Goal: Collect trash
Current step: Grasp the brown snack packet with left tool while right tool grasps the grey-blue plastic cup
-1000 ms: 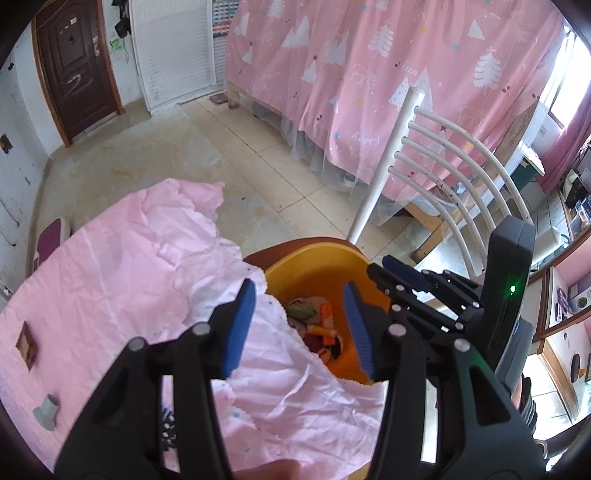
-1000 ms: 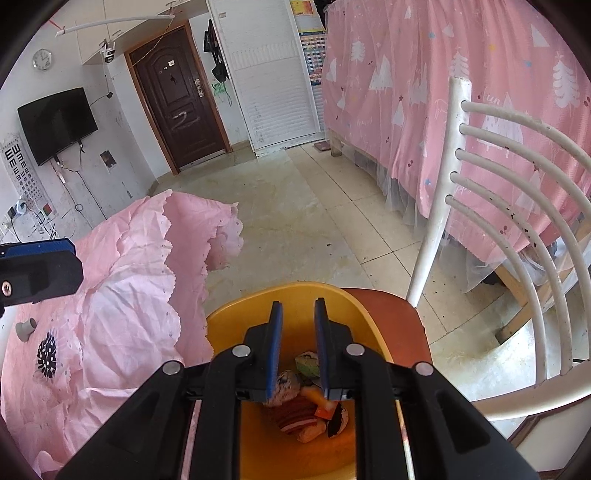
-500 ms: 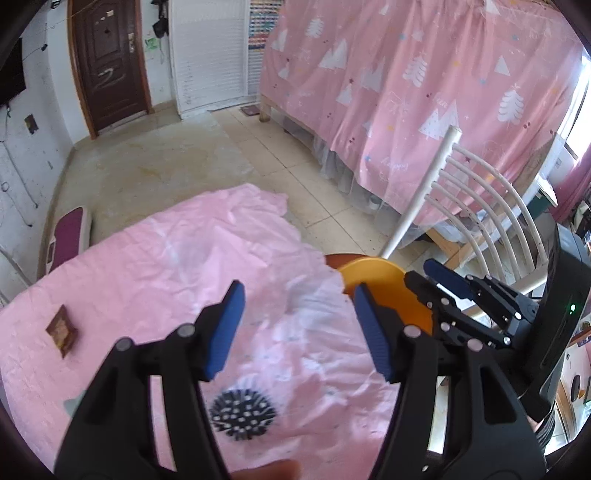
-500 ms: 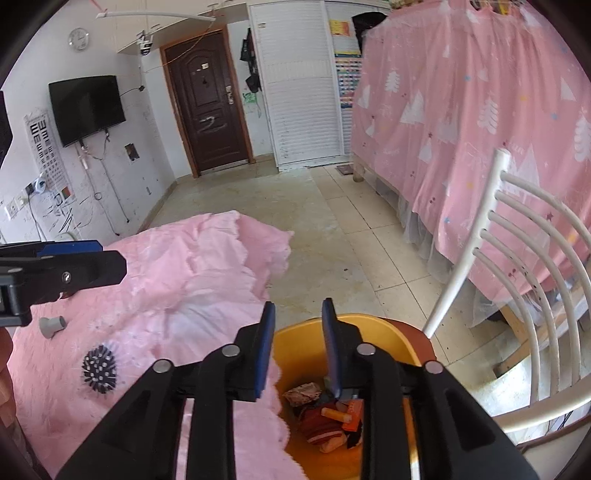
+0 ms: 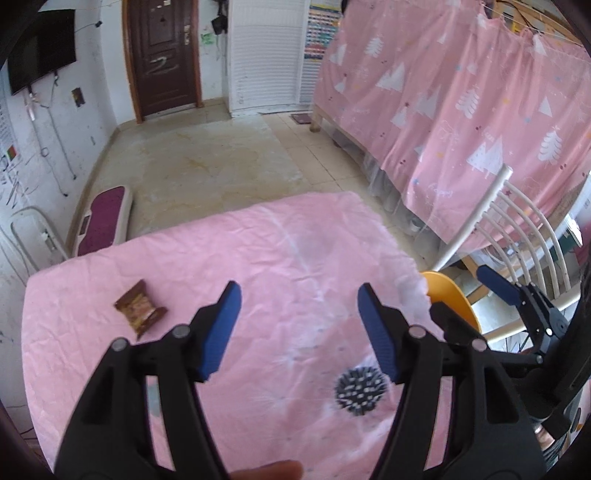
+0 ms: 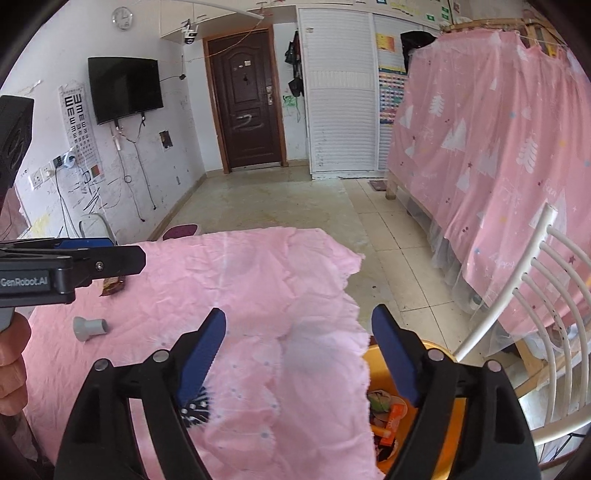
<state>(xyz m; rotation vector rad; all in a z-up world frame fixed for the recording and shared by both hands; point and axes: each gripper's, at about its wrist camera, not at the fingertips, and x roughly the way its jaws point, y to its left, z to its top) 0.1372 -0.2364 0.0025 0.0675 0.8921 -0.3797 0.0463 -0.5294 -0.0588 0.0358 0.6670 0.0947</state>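
Hovering over pink tablecloth (image 5: 280, 258), left gripper (image 5: 298, 328) fingers spread; right gripper (image 6: 298, 354) likewise spread (empty), orange bin (image 6: 441, 373) at right edge; brown wrapper (image 5: 139, 308) lying near left edge.

pink-clothed table (image 5: 258, 258) (wrapper (image 5: 139, 308), grey cap (image 6: 90, 327))

- We're looking at a lived-in home room, likely a bedroom/living space.
- Pink tree-print curtain (image 6: 491, 155) is hanging over a wooden bed frame at right.
- Dark wooden door (image 6: 247, 99) and white louvred wardrobe (image 6: 340, 96) are sitting on the far wall.
- Wall TV (image 6: 123, 88), clock (image 6: 122, 16) and eye chart (image 6: 79, 122) are hanging on the scribbled white wall.
- Pink tablecloth (image 5: 221, 266) is covering a table; white slatted chair (image 6: 546, 314) is standing beside it on the tiled floor (image 6: 266, 199).
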